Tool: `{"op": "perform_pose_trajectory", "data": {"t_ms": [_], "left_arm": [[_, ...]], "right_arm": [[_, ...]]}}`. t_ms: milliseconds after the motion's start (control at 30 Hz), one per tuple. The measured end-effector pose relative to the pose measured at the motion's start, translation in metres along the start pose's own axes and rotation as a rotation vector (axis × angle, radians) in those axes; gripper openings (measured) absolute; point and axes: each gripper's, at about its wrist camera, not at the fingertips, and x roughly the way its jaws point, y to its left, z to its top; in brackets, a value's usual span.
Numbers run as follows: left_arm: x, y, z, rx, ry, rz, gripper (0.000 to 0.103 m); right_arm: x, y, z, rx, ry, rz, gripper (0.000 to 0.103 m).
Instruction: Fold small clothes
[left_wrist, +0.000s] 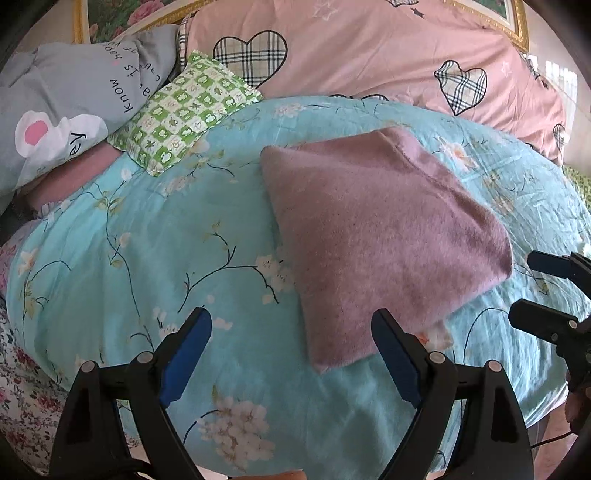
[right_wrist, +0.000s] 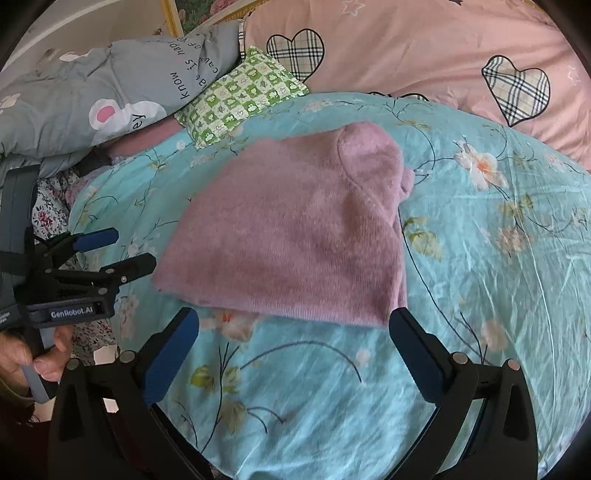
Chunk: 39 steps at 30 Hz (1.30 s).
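Nearest the cameras: left gripper (left_wrist: 291, 347) and right gripper (right_wrist: 293, 347), both spread wide, empty | just beyond them: folded pink sweater (right_wrist: 295, 236), flat on blue floral sheet (right_wrist: 480, 258), untouched | farther: green pillow (left_wrist: 184, 110), pink quilt (left_wrist: 369, 48)

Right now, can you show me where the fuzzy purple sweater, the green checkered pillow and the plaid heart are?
fuzzy purple sweater (left_wrist: 380, 240): left wrist view, middle of the folded top layer.
green checkered pillow (right_wrist: 242, 96): right wrist view, centre of its checkered face.
plaid heart (left_wrist: 250, 55): left wrist view, middle of the heart print.
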Motion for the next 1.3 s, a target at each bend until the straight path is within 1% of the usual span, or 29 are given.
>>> {"op": "perform_pose_trajectory", "data": {"t_ms": [233,633,900,1300], "left_arm": [[0.009,-0.003,0.004,0.008,0.021,0.023,0.090],[0.022,0.007,0.017,-0.005,0.057,0.013,0.090],[0.027,0.011,0.028,-0.018,0.059,0.009,0.091],[0.020,0.006,0.028,-0.028,0.038,-0.003,0.091]], "right_arm": [[0.010,-0.001,0.013,-0.009,0.020,0.015,0.103],[0.024,-0.001,0.032,-0.030,0.066,0.044,0.103],[0.027,-0.005,0.047,-0.030,0.070,0.046,0.103],[0.031,-0.005,0.052,-0.030,0.072,0.054,0.103]]}}
